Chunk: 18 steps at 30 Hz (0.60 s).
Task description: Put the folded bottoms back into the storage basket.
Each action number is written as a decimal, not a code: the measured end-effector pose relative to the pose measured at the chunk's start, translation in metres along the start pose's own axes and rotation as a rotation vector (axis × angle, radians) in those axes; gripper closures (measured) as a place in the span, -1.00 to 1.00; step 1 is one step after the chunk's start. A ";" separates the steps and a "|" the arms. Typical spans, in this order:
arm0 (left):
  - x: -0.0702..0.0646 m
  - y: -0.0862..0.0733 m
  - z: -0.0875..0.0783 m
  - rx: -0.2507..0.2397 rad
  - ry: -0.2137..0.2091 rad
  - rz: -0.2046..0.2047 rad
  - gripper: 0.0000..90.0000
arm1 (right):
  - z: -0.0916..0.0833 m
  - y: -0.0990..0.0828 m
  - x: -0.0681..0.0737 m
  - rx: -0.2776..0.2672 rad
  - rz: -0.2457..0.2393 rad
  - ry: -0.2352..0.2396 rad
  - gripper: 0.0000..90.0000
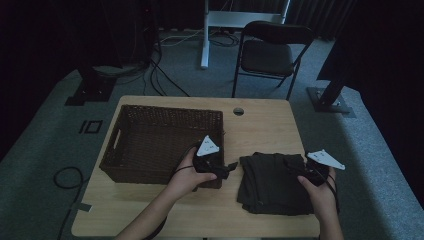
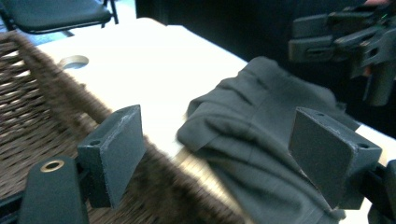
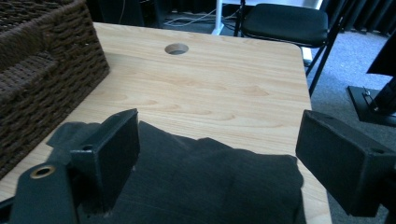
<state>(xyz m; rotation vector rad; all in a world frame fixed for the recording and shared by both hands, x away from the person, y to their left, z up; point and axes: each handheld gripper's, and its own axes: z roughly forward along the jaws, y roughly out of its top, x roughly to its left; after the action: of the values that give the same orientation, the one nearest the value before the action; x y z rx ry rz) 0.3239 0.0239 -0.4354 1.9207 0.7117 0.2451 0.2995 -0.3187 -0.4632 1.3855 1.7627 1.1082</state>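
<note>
Lying folded on the bare wood near the front right of the table (image 1: pixel 260 125), the dark cloth (image 1: pixel 272 182) sits just to the right of the wicker basket (image 1: pixel 150 145), with a narrow strip of tabletop between the two. Its long side appears to run front to back, from the person's edge toward the far side, so its two short flanks face left and right, one toward each hand.

Left gripper (image 1: pixel 227 170) hovers over the basket's near right corner, jaws spread wide and holding nothing; in the left gripper view the cloth (image 2: pixel 261 140) lies ahead and slightly to the right of that gripper (image 2: pixel 229 154), past the basket rim (image 2: pixel 70 93), which crosses under the left jaw. Right gripper (image 1: pixel 295 167) is already above the cloth's right part, also wide open and empty; in the right gripper view the cloth (image 3: pixel 210 182) spreads directly beneath and between the jaws of that gripper (image 3: pixel 219 158), though whether the pads touch it I cannot tell.

So the right hand is the nearer one, standing over the fabric itself, while the left still has the gap between basket and cloth to cross. Judging by this layout, the work looks like a two-handed lift of the cloth leftward into the basket, each gripper pinching its own flank.
</note>
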 end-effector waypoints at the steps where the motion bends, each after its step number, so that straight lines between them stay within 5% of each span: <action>1: -0.003 0.001 0.003 -0.003 -0.005 -0.001 -0.58 | 0.000 -0.001 -0.002 0.003 0.000 -0.003 -0.70; 10: -0.032 0.008 0.032 -0.019 -0.080 -0.004 -0.58 | 0.002 -0.011 -0.013 0.017 0.017 -0.012 -0.70; 18: -0.052 0.007 0.061 -0.007 -0.084 0.003 -0.58 | 0.000 -0.014 -0.018 0.016 0.026 -0.016 -0.71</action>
<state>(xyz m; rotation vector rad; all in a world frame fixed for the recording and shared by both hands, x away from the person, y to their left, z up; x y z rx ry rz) 0.3128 -0.0544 -0.4492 1.9136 0.6517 0.1673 0.2979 -0.3377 -0.4765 1.4271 1.7500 1.0957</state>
